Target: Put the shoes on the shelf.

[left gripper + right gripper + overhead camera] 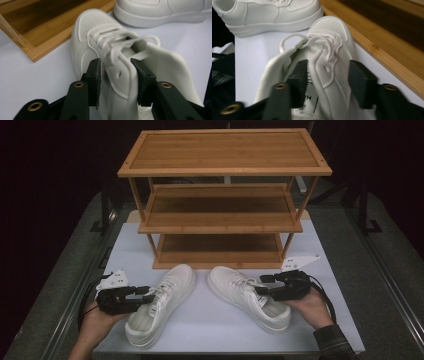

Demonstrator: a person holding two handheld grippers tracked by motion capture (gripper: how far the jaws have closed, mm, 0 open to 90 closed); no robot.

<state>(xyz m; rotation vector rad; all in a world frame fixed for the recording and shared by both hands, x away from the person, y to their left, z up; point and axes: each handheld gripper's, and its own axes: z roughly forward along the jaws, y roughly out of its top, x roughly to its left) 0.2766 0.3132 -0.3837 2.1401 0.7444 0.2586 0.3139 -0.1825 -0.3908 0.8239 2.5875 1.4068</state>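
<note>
White sneakers lie as a pair on the pale worktop (215, 320), toes pointing toward a bamboo rack, heels toward the person. The left tool (116, 75) is clenched on the left sneaker (160, 302): in its own view one black jaw presses the outer side panel and the other sits inside the collar, so the side wall by the top eyelets is pinched between them. From above, the left tool (145, 295) meets that shoe at its side just behind the laces, held by the left hand (95, 320).

The right tool (328, 80) straddles the collar of the right sneaker (247, 295); one jaw is inside the opening over a printed insole label, the other stands outside the side panel with a sliver of space that blur makes hard to judge, so I cannot tell whether it truly grips. In the high view the right tool (265, 287) reaches the shoe's collar, held by the right hand (312, 307) with a plaid sleeve (335, 345) cut off by the frame edge.

Both shoes' heels are cropped out of the tool views, and the jaws hide the collar edges. The insole label is too blurred to read.

Beyond the toes stands the three-tier bamboo shoe rack (222, 227), its bottom tier just beside the sneakers' toes. All three shelves are bare; the rear of the lower ones is shadowed.
</note>
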